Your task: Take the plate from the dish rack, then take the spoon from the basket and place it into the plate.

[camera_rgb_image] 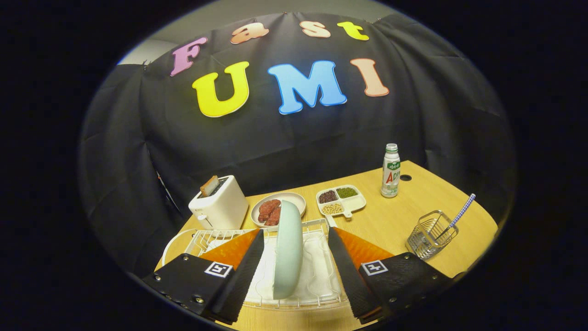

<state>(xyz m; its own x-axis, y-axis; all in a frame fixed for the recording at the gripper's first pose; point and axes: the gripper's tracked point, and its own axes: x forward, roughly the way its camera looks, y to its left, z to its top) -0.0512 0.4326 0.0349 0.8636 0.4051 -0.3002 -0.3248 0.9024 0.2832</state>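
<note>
- Two fingers of the gripper (296,257) stand spread wide apart, one on either side of the pale green round plate (288,250); neither one touches it.
- The plate stands on edge, upright, in the white wire dish rack (317,294), between the fingers (its rim faces the camera).
- The dish rack sits on the light wooden tabletop (390,220), under and just ahead of the fingers.
- A small silver wire basket (431,234) stands to the right of the rack, well apart from it; a spoon with a blue-and-white checked handle (461,210) leans in it, handle upward.
- Beyond the rack lies a shallow cream-coloured round dish (294,200) carrying reddish-brown slices of meat (269,211).
- Just beside that dish, to the right, is a white three-compartment tray (356,202) with dark, green and yellowish contents.
- A white toaster (219,207) stands left of the dish, with a slice of bread (210,185) sticking up from its slot.
- A white plastic bottle with a green label (391,171) stands upright near the far side of the tabletop, beyond the tray.
</note>
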